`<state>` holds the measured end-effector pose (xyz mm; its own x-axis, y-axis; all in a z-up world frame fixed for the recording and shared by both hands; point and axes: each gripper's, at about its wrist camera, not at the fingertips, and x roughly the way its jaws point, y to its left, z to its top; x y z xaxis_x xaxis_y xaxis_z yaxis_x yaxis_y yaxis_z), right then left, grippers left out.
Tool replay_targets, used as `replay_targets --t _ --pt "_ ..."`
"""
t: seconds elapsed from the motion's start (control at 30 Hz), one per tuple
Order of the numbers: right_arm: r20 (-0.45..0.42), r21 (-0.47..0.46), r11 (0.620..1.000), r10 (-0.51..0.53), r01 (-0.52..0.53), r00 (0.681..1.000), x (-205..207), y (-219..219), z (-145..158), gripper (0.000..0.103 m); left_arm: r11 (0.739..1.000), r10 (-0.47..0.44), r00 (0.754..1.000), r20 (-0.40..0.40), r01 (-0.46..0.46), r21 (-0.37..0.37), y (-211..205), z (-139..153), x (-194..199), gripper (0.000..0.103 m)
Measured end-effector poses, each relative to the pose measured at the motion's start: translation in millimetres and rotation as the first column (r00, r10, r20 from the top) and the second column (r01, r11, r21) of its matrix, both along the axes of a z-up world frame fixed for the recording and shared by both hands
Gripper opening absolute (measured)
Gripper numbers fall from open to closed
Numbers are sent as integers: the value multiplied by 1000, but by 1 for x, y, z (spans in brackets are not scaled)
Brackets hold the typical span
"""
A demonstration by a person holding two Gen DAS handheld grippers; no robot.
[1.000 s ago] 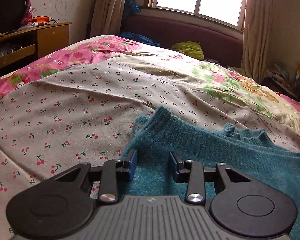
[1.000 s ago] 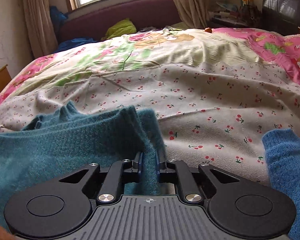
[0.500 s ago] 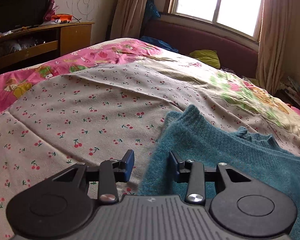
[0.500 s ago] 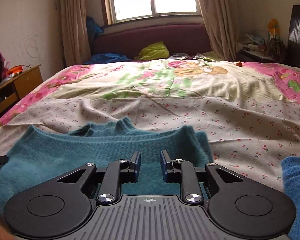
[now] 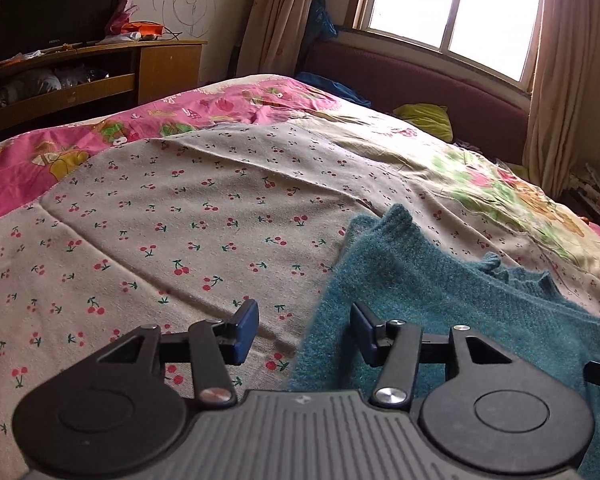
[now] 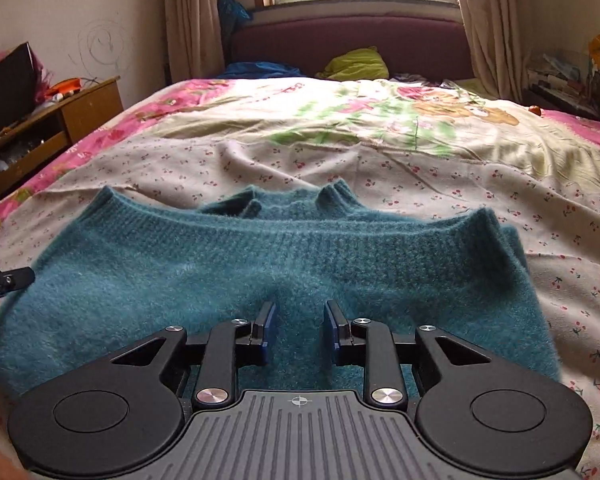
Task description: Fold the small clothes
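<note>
A bed [image 6: 420, 152] fills the room, spread with a cherry-print sheet [image 5: 188, 216] over a pink floral quilt. On the sheet lies a teal knit sweater [image 6: 228, 264], folded flat, its ribbed hem toward the window. The right gripper [image 6: 298, 330] hovers over the sweater's middle, jaws opening, nothing pinched between them. The left gripper [image 5: 305, 330] sits at the sweater's left edge, jaws opening and apart, gripping nothing.
</note>
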<state>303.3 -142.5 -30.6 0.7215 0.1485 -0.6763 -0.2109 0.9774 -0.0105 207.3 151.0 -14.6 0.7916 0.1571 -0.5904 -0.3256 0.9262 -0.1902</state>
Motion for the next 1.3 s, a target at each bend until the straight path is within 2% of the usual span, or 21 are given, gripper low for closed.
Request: replay_targets --t 0.07,0.13,0.2,0.27,0.33,0.47,0.53,0.63,0.97,1.13,1.3 --pt "14 -33 999 -4 5 1000 -2 7 2 27 999 -14 1000 -18 15 36 -3 -3 -2 63" --pt "20 6 1000 -5 5 1000 -8 7 13 28 998 -18 1000 -16 19 54 -3 0 -5 63" --pt "23 51 999 15 -16 1000 -14 7 21 28 999 -13 1000 -1 13 51 -1 6 -11 63" --pt "29 30 999 36 -37 999 -16 14 21 31 999 -15 1000 0 15 33 1 8 -15 62" --pt "-22 -5 999 38 -38 999 -10 21 9 35 999 -33 998 -46 34 9 1 0 -12 63" --pt "-28 42 999 7 -6 1000 -12 17 13 35 998 -36 998 -59 39 40 -2 -1 -15 64" --pt "-28 90 996 2 0 1000 -16 8 20 35 998 -38 998 -58 41 40 -2 5 -17 63" --pt "-3 94 995 -21 21 1000 -29 -7 26 35 997 -54 997 -55 57 56 -7 13 -18 63" --pt "-14 129 976 -177 178 984 -68 -83 30 35 982 -149 987 -59 155 105 -45 33 -9 62" --pt "-61 199 945 -252 260 966 -85 -120 25 35 972 -191 979 -75 200 128 -67 36 -1 62" --pt "-67 292 914 -276 283 959 -102 -137 28 35 961 -231 969 -87 241 137 -85 35 5 63"
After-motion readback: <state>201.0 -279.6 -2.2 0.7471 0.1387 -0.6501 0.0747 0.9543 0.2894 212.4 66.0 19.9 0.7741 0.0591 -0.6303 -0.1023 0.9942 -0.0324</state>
